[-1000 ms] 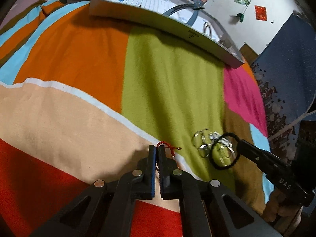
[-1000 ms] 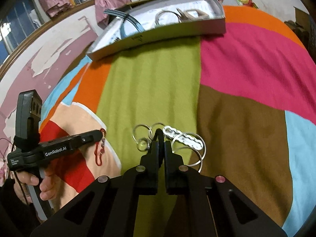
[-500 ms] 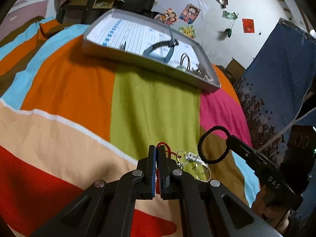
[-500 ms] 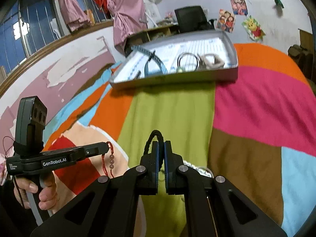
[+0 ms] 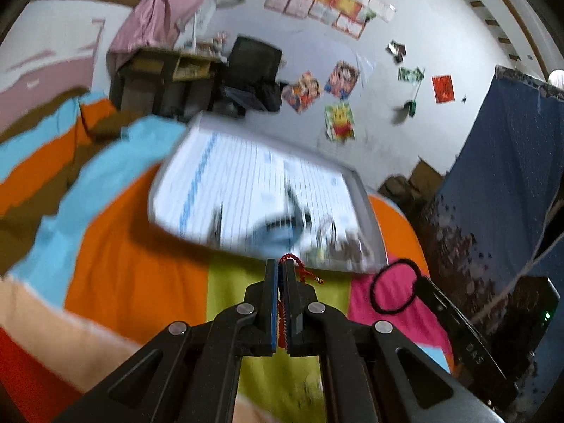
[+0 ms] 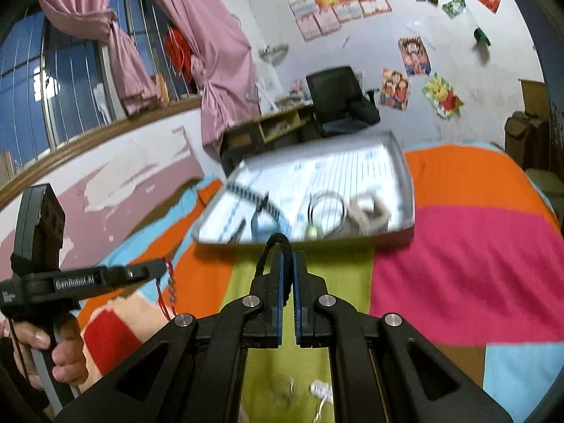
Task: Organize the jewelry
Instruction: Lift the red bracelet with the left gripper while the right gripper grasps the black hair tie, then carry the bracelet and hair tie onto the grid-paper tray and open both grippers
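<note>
Above the striped bedspread we find both tongs raised and pointed toward the tray at the far end of the bed. Our left tongs are closed down on a red cord bracelet, whose loop shows above the tips while its beads hang below in the right view. Our right tongs are nearly closed, pinching a black hair band; its ring stands clear beside the pink patch in the left view. Both pieces are off the bed and not yet over the tray. In the tray we note a dark strap, a thin bangle and a pale chunky piece; the frames are blurred, so finer detail cannot be told. Some silver rings lie on the green stripe below the right tongs. We judge the step in hand to be the carry to the tray. The next move calls for bringing each pair of tongs over the tray rim, lowering to a bare part of its floor, and opening to release without snagging what lies there.
</note>
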`<state>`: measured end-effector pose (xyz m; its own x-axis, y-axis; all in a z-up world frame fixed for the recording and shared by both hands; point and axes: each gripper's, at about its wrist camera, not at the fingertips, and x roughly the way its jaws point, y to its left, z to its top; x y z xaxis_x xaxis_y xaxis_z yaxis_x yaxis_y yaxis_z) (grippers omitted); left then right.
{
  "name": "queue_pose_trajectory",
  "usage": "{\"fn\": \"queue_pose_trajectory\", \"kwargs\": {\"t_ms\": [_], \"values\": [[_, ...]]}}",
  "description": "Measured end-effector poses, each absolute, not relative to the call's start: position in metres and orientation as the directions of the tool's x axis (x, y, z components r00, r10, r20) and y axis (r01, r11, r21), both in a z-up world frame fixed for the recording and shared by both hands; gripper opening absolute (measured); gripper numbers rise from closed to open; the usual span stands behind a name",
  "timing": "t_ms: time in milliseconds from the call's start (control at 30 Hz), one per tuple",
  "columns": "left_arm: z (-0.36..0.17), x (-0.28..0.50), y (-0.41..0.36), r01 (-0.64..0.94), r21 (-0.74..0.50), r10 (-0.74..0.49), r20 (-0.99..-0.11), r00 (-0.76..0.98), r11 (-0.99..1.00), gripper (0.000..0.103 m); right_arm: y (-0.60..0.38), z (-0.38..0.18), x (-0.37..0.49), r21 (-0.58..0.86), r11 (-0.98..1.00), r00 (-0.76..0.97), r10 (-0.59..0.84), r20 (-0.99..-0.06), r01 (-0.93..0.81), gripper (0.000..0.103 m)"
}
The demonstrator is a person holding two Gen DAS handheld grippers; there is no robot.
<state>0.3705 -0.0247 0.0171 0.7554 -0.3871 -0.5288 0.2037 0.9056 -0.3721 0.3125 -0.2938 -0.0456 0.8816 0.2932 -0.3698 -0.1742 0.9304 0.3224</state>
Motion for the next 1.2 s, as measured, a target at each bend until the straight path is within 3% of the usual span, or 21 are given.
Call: {"fn": "queue_pose_trajectory", "kwargs": {"t_ms": [267,533,1000,1100,1167,1200], "values": [[0.027,0.446,-0.023,0.172,-0.369,-0.338,-0.452,0.825,0.913,0.003,-0.31,-0.023,0.38,0.322,0.933,0.92,0.258,-0.294,-0.159,0.005],[-0.009,0.486,-0.037,0.118,-0.326,-0.278,-0.504,0.818,0.938,0.003,-0.304,-0.049,0.426,0.283,0.947,0.896,0.251,-0.365,-0.151,0.005],[-0.038,0.488,-0.044,0.078,-0.281,-0.235,-0.586,0.775,0.957,0.004,-0.295,-0.06,0.438,0.216,0.968,0.875,0.214,-0.434,-0.13,0.005],[-0.038,0.487,-0.043,0.065,-0.267,-0.218,-0.6,0.77,0.962,0.009,-0.295,-0.059,0.438,0.205,0.971,0.874,0.205,-0.44,-0.125,0.005],[-0.038,0.486,-0.041,0.05,-0.269,-0.209,-0.603,0.77,0.962,0.026,-0.295,-0.059,0.438,0.201,0.972,0.874,0.199,-0.444,-0.119,0.005],[-0.037,0.485,-0.039,0.038,-0.273,-0.202,-0.6,0.774,0.961,0.029,-0.295,-0.059,0.438,0.197,0.973,0.874,0.196,-0.445,-0.118,0.005]]}}
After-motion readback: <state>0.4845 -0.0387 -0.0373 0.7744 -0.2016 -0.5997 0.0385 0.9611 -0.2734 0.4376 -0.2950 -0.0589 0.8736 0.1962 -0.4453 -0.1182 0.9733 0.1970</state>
